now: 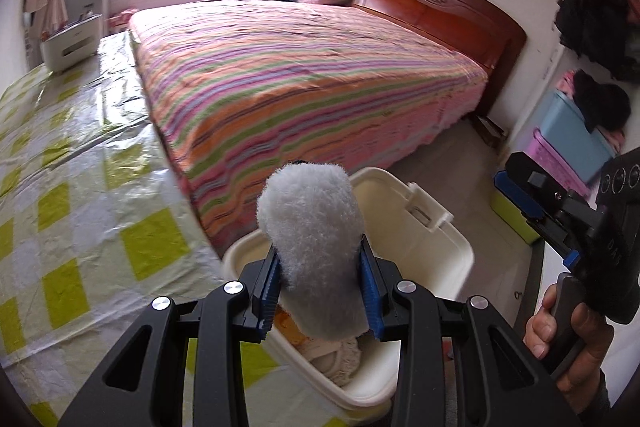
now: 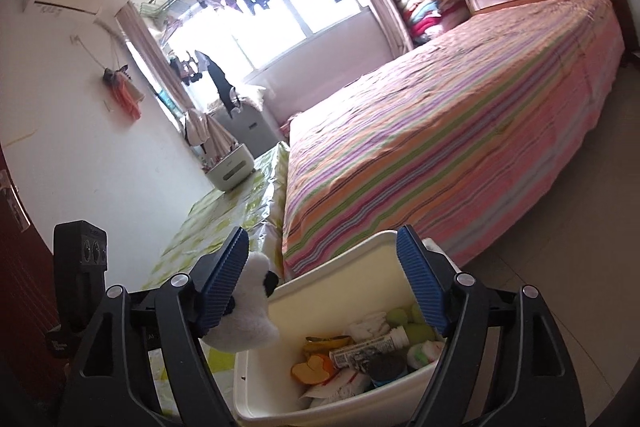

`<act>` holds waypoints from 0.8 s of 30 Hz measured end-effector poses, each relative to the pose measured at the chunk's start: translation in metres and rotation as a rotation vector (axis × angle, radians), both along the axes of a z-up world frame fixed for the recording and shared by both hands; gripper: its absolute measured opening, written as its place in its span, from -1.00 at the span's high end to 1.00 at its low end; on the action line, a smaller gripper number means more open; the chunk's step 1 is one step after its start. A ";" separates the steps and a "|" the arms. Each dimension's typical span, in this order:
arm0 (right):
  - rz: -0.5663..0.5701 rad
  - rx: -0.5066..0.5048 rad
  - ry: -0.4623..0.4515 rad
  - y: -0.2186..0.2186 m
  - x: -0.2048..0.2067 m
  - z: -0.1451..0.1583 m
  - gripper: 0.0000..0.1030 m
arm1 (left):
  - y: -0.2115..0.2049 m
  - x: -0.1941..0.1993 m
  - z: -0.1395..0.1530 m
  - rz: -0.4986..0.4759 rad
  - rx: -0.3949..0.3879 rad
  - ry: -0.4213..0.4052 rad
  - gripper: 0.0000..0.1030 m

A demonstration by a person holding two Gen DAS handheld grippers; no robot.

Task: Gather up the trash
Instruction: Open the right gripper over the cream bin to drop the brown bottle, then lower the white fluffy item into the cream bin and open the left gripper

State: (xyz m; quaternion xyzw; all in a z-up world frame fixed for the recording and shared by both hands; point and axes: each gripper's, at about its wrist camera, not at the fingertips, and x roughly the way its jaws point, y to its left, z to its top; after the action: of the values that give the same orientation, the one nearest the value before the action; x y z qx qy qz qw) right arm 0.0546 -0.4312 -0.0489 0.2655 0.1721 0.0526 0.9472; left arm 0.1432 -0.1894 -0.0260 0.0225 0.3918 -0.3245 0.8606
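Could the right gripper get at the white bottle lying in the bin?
Probably yes. The right gripper hangs just above the open bin with its jaws spread and empty, and the white bottle lies on top of the pile. The soft toy sits off to one side.

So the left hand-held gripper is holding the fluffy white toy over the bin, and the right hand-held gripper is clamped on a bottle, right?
Not quite. The left hand-held gripper does hold the fluffy white toy over the bin, but the right hand-held gripper is open and holds nothing; the right wrist view shows the bottle lying in the bin.
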 end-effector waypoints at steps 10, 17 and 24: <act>-0.068 0.041 0.036 -0.007 -0.007 -0.017 -0.57 | -0.046 -0.030 -0.005 -0.139 0.044 -0.022 0.34; -0.117 0.049 0.062 -0.012 -0.019 -0.020 -0.63 | -0.062 -0.032 -0.009 -0.159 0.041 -0.004 0.33; -0.122 0.023 0.081 -0.006 -0.025 -0.012 -0.63 | -0.068 -0.025 -0.020 -0.145 0.064 0.014 0.19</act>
State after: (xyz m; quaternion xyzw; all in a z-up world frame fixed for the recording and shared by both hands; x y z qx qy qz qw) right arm 0.0299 -0.4369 -0.0610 0.2883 0.1931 -0.0138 0.9378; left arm 0.1185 -0.2569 -0.0462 0.0760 0.4050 -0.3735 0.8311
